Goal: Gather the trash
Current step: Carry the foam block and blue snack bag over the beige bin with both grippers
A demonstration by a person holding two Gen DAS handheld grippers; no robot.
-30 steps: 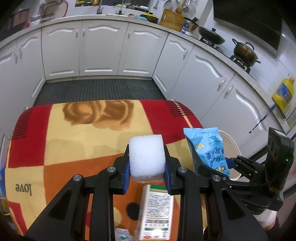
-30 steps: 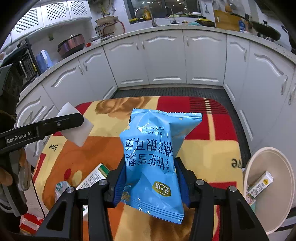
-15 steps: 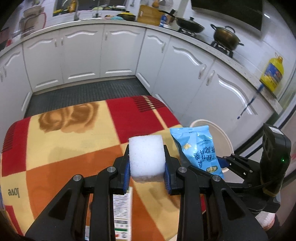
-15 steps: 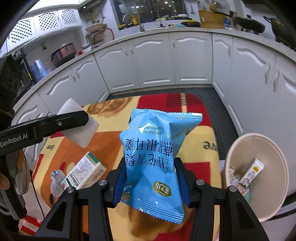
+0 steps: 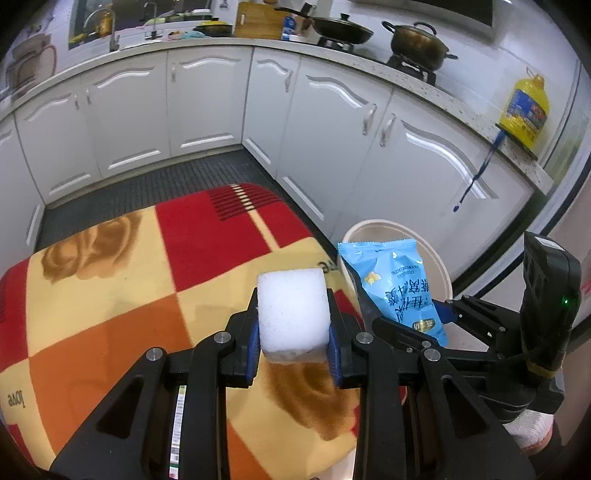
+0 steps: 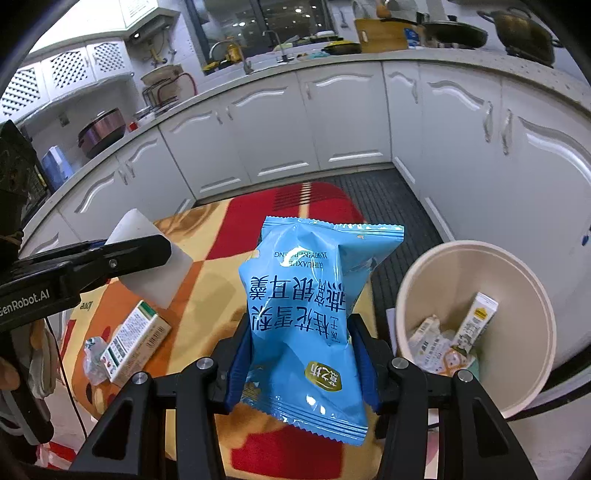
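Nearest in the left wrist view: left gripper [image 5: 293, 345] clamped on a white foam block [image 5: 292, 314], blue pads pressed against both sides, block held above the cloth. Seen from the right wrist view as a black finger across the same white block [image 6: 155, 273], up off the table.

Nearest in the right wrist view: right gripper [image 6: 301, 356] closed on a blue snack bag [image 6: 306, 314], pinched at its lower half, print upside down, top seam standing upward. Same bag [image 5: 395, 288] visible from the left wrist view, just right of the foam block, in front of the bin.

Below both, a table under a red, orange and cream checked cloth [image 5: 110, 295]. Lying on the cloth toward its left side in the right wrist view: a small green and white carton [image 6: 135, 341], flat, with a crumpled clear wrapper [image 6: 92, 356] touching its left end. Only a strip of the carton [image 5: 176, 424] visible between the left gripper's arms.

Just beyond the table's right edge, on the floor: a round cream bin [image 6: 532, 291], open at the top. Inside it a small white and yellow box [image 6: 474, 317] leaning against the wall, and crumpled packaging [image 6: 432, 345] at the bottom.

Farther off: dark ribbed floor mat [image 5: 155, 188], then white cupboards [image 5: 203, 107] curving around. On the counter, a black pan [image 5: 341, 29], a brown pot [image 5: 419, 40] and a yellow oil bottle [image 5: 524, 110].
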